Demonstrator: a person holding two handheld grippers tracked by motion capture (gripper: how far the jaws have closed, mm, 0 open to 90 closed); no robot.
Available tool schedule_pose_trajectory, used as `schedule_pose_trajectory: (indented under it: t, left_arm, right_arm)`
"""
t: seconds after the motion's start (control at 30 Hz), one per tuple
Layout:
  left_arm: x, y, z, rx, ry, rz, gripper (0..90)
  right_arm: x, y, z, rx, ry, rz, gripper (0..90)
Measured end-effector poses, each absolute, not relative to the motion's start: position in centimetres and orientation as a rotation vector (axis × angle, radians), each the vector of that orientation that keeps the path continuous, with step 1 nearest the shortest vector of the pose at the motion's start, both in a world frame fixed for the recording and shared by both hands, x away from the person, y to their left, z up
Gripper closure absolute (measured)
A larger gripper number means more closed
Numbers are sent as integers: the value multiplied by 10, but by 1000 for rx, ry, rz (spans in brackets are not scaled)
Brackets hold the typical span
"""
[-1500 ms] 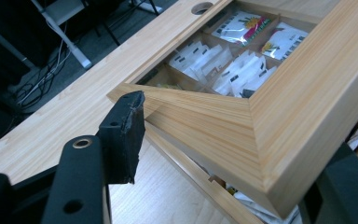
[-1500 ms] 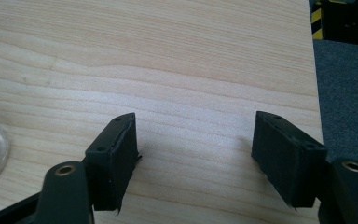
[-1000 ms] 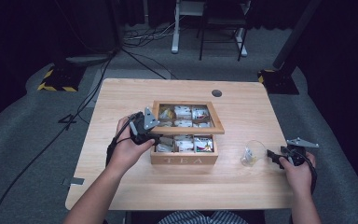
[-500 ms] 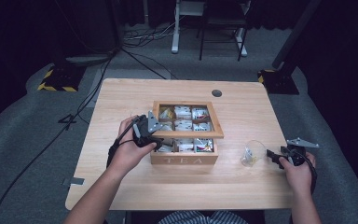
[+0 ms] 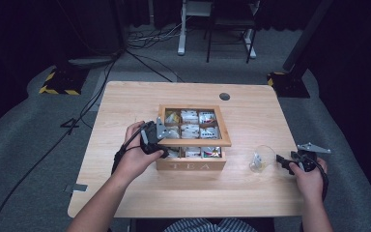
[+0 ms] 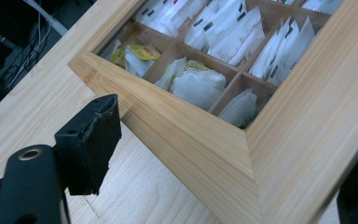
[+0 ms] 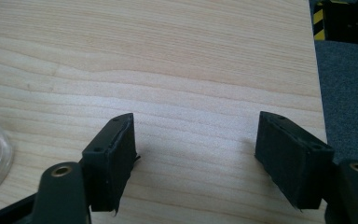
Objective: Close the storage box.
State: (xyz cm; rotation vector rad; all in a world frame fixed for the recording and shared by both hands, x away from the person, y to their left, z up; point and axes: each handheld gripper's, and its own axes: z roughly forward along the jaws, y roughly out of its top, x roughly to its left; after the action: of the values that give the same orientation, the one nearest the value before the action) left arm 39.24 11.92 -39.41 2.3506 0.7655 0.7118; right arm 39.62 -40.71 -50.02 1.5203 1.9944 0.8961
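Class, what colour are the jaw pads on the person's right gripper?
Black pads, clearest in the right gripper view.

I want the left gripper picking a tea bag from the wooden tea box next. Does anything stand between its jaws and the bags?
Yes. The box's wooden-framed lid lies between the left gripper and the white tea bags; its jaws, just opened, straddle the lid's corner without pressing it.

tea box (image 5: 193, 166): 1 | compartments: 9 | glass cup (image 5: 262, 158): 1 | table (image 5: 125, 193): 1
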Motion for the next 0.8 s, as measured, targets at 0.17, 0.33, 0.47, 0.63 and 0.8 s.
schedule_pose_trajectory:
  t: [0.17, 0.33, 0.47, 0.63, 0.8]
  left_arm:
    - [392, 117, -396, 2368, 764, 717, 189]
    - [392, 115, -400, 2391, 762, 720, 170]
    - [392, 113, -402, 2415, 757, 727, 159]
    - [391, 110, -405, 2449, 746, 742, 150]
    - [391, 108, -407, 2479, 737, 757, 147]
  right_arm:
    - [396, -407, -500, 1524, 1990, 905, 292]
    - [396, -407, -500, 1528, 1989, 906, 291]
    - [396, -408, -501, 1526, 1988, 908, 290]
    - [396, -407, -501, 1526, 1987, 908, 288]
    - [396, -407, -501, 1527, 1986, 909, 287]
